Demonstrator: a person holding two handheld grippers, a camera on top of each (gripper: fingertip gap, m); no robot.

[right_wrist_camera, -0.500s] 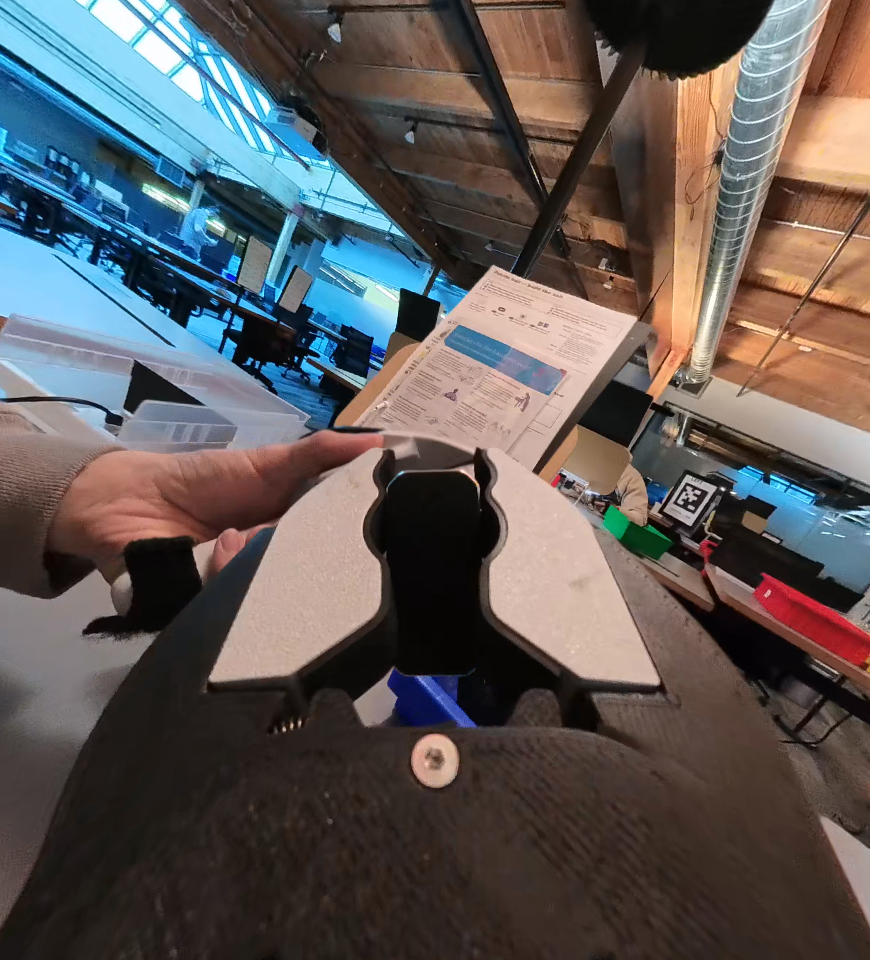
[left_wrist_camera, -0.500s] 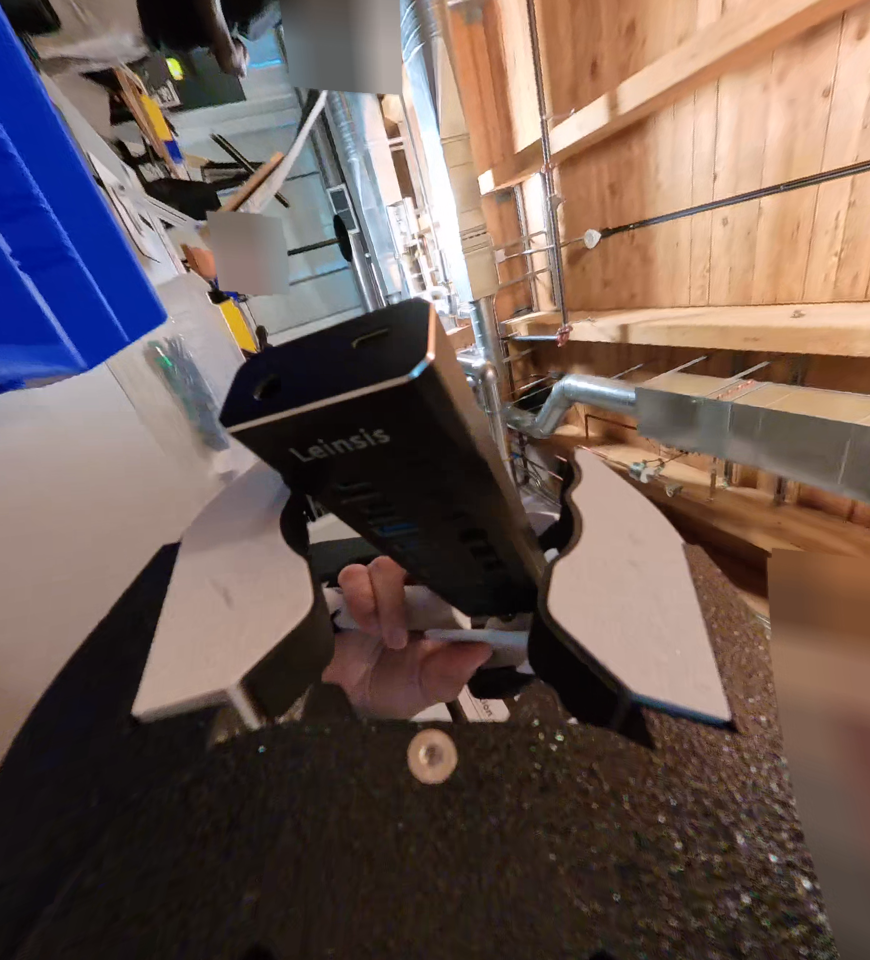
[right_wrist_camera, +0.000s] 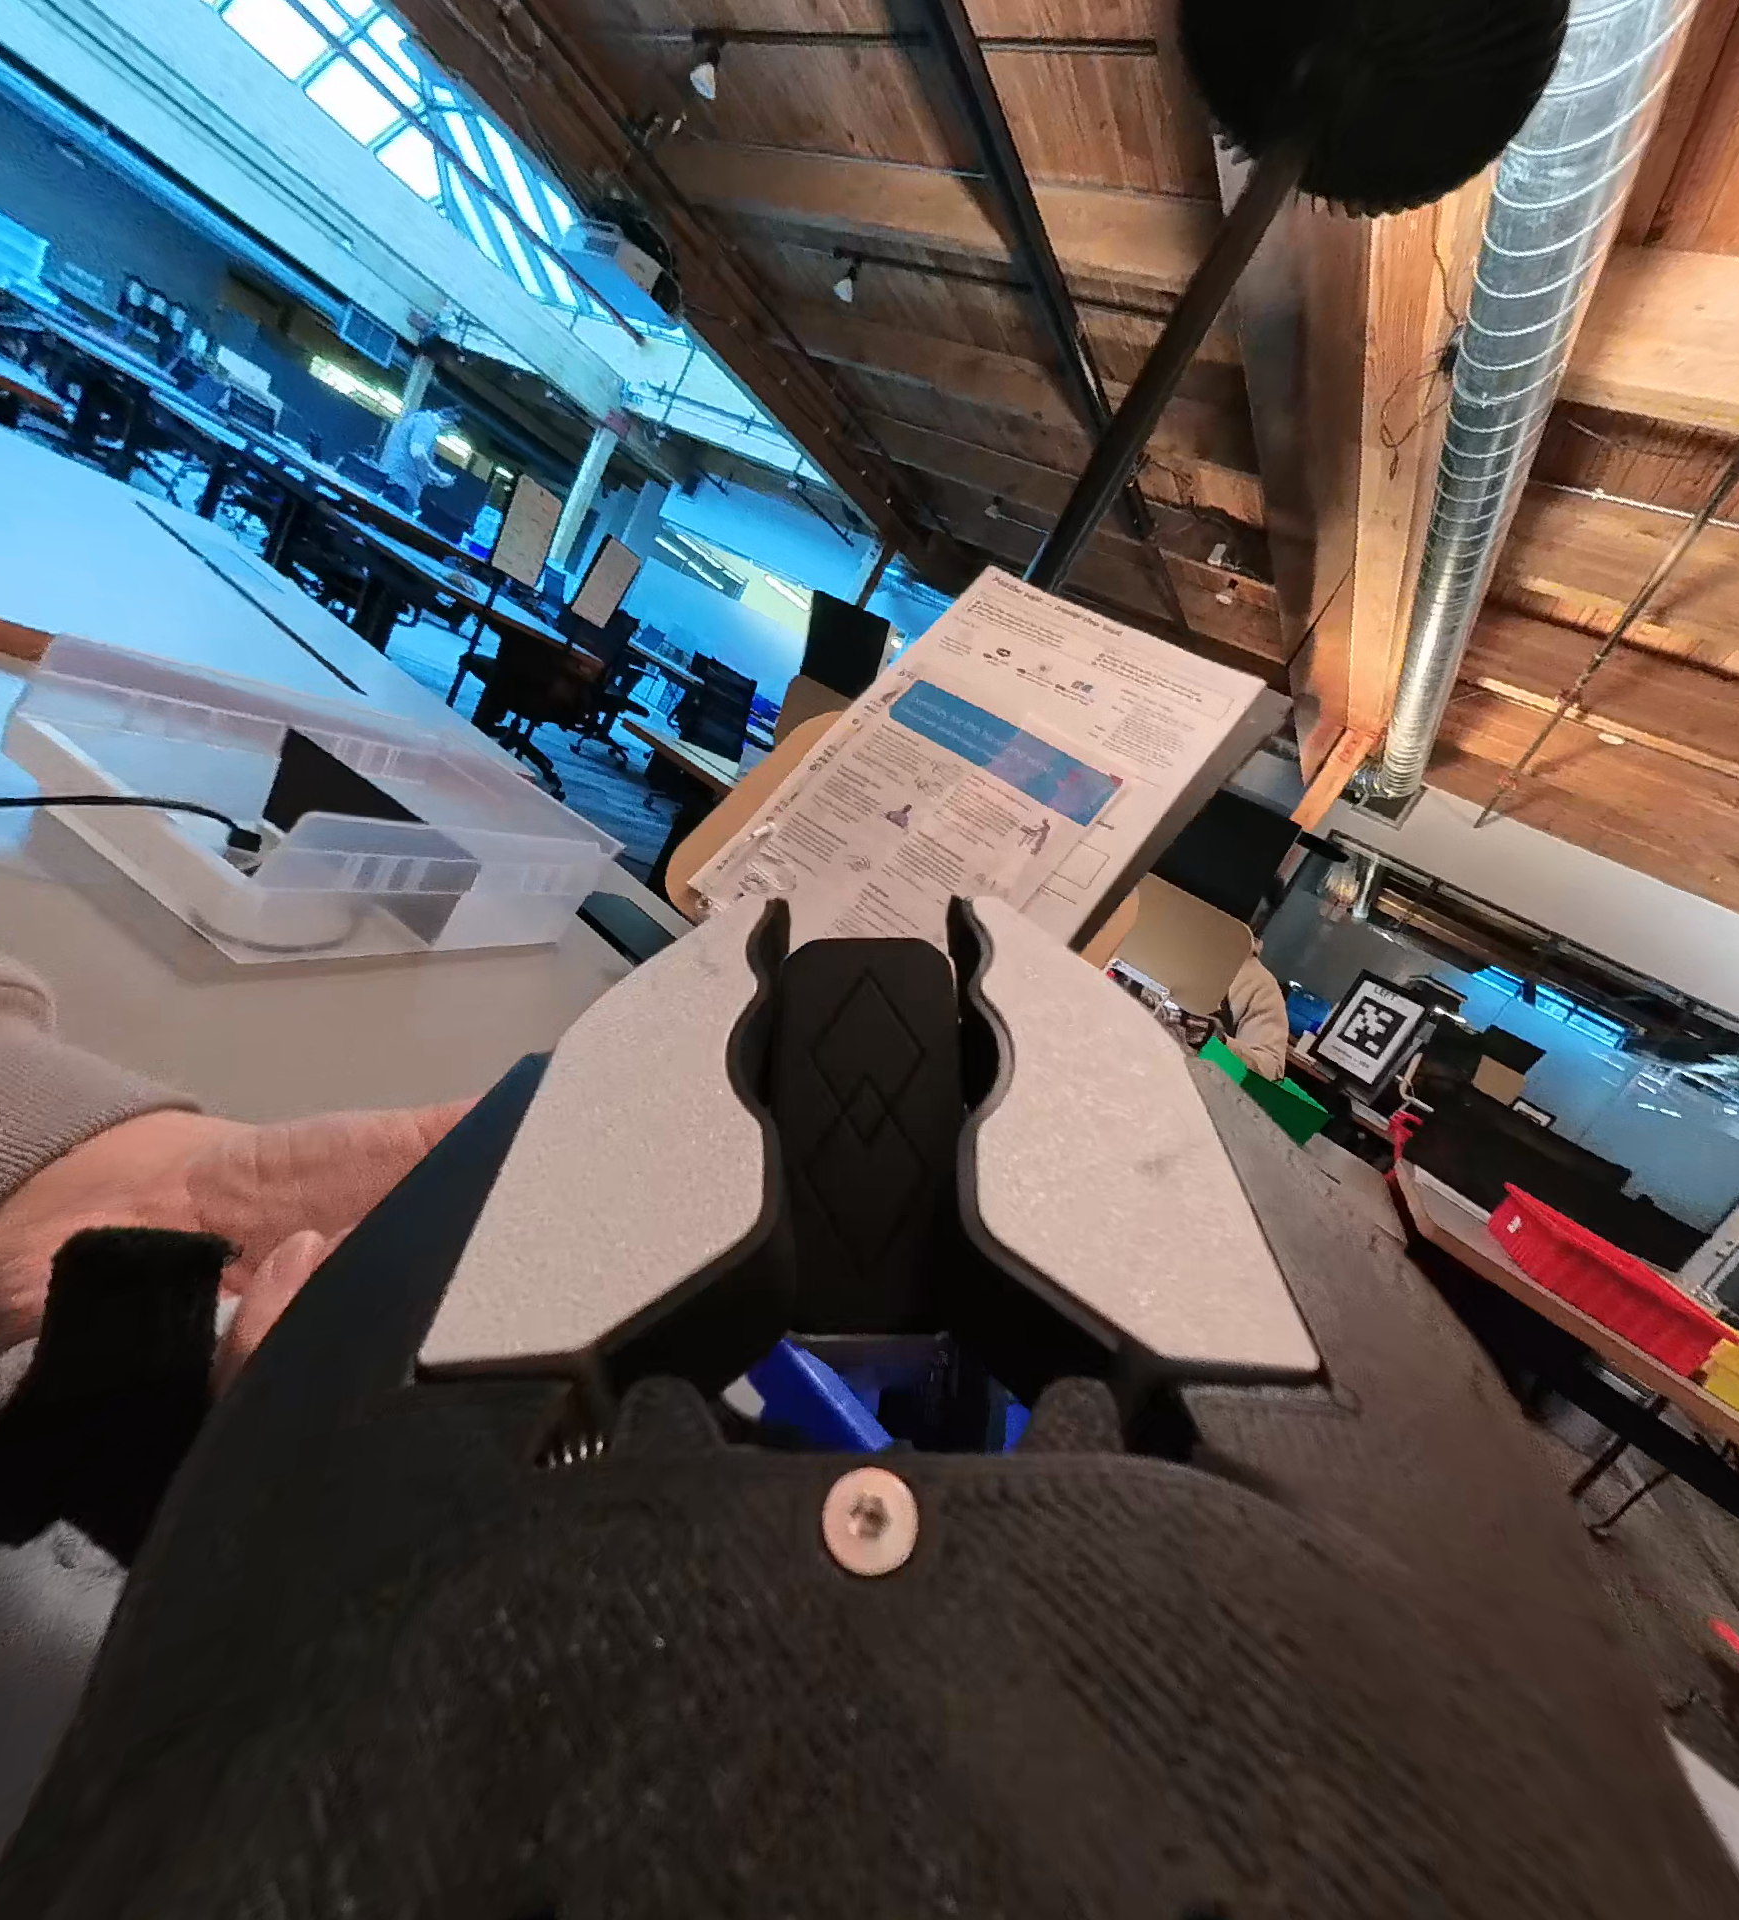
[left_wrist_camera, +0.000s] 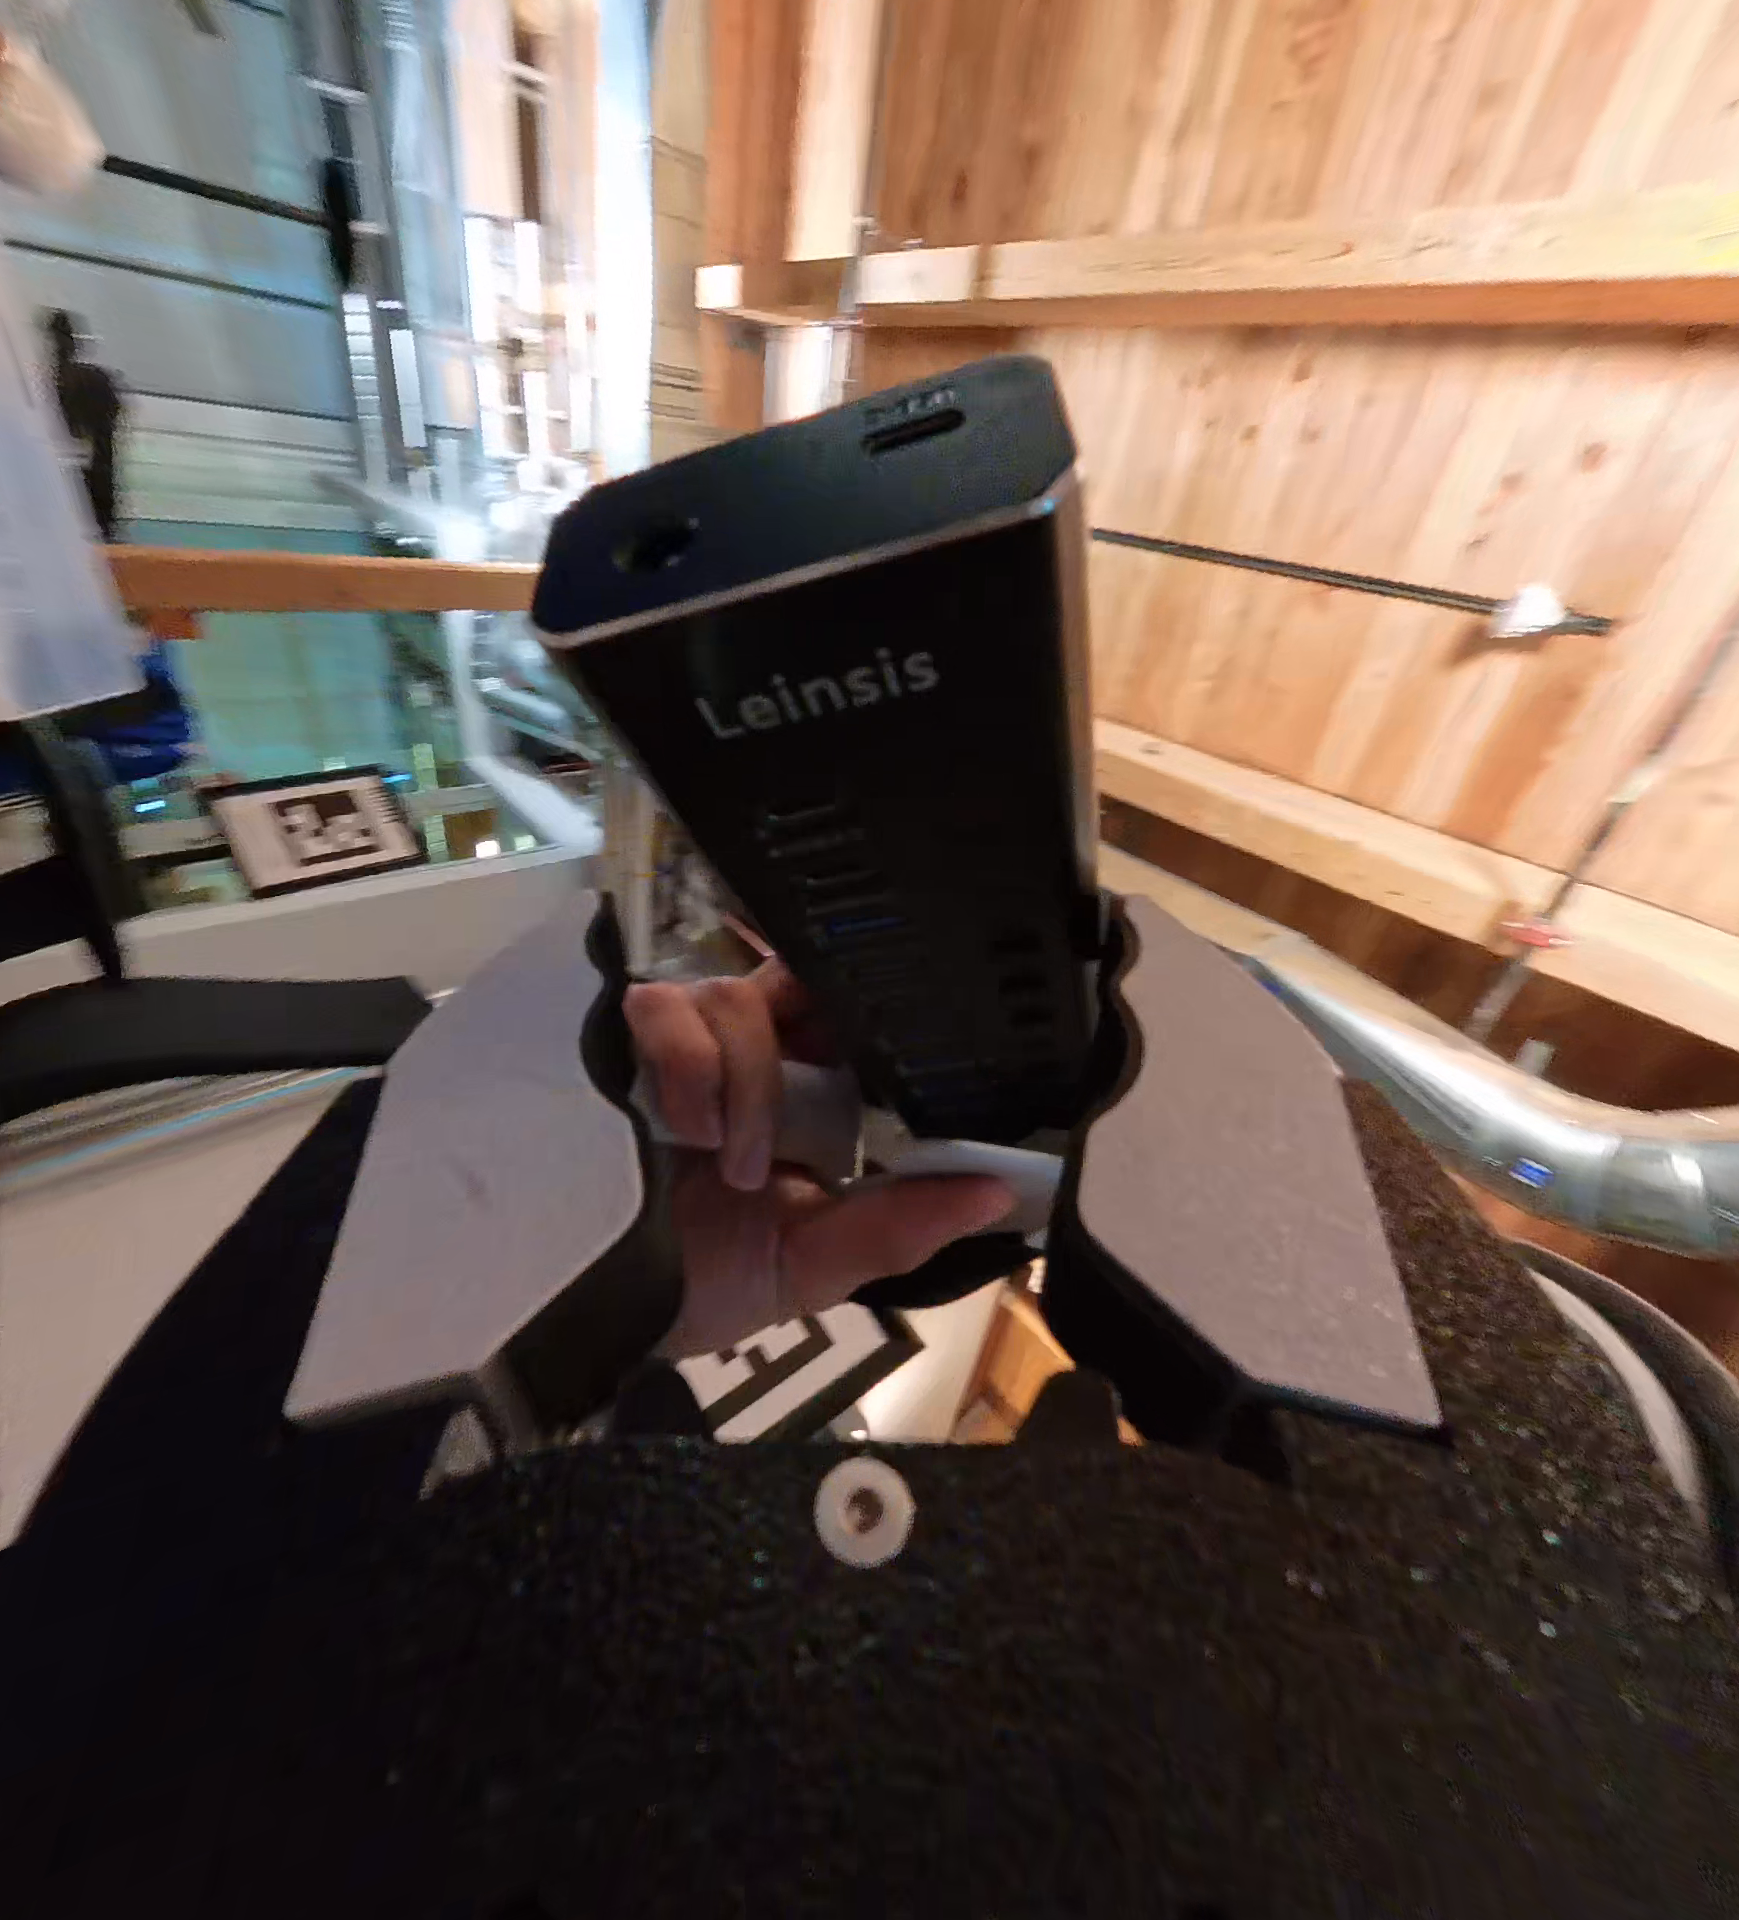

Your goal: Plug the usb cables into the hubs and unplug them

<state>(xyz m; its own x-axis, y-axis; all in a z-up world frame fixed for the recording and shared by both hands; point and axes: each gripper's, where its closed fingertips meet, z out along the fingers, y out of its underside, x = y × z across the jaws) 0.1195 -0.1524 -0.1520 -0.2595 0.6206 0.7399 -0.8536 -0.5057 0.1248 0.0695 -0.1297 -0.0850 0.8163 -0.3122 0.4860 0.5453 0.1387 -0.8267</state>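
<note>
- Left wrist view: left gripper (left_wrist_camera: 860,997) is pinching the lower end of a black rectangular multi-port USB hub (left_wrist_camera: 844,717), tilted upward against a wooden plank wall (left_wrist_camera: 1364,416); a bare hand (left_wrist_camera: 792,1174) is showing behind.
- Right wrist view: right gripper (right_wrist_camera: 865,935) is clamping a black moulded plug body (right_wrist_camera: 865,1112); a clear plastic tray (right_wrist_camera: 304,800) is sitting on the white tabletop (right_wrist_camera: 96,540) under timber ceiling beams (right_wrist_camera: 948,208).

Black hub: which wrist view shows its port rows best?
The left wrist view. There the black hub stands tilted up from the left gripper, its port face and top end turned to the camera, though blurred. The right wrist view shows only a black patterned object between the right gripper fingers; no ports.
</note>
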